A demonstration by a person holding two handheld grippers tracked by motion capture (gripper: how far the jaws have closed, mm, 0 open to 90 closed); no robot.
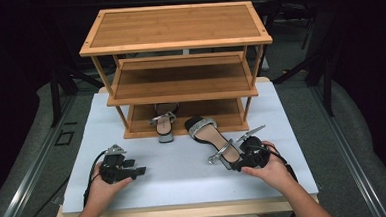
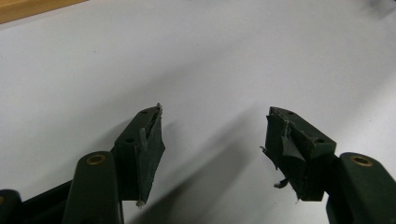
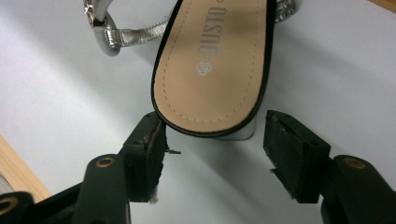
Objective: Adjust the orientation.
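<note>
A heeled sandal [image 1: 208,135] with a tan insole, black edge and silver straps lies on the white table top [image 1: 179,177], its heel toward me. My right gripper [image 1: 235,162] is open at that heel. In the right gripper view its jaws stand on either side of the sandal's [image 3: 215,60] heel end without touching it. A second matching sandal [image 1: 165,126] rests half on the bottom shelf of the wooden rack [image 1: 176,26], its toe sticking out. My left gripper [image 1: 136,167] hovers at the front left, open, with bare white table between its fingers [image 2: 144,149].
The three-tier bamboo rack stands at the back of the table; its middle shelf [image 1: 179,81] and top are bare. White table surface stretches between the two grippers. Dark floor and metal rails flank the table on both sides.
</note>
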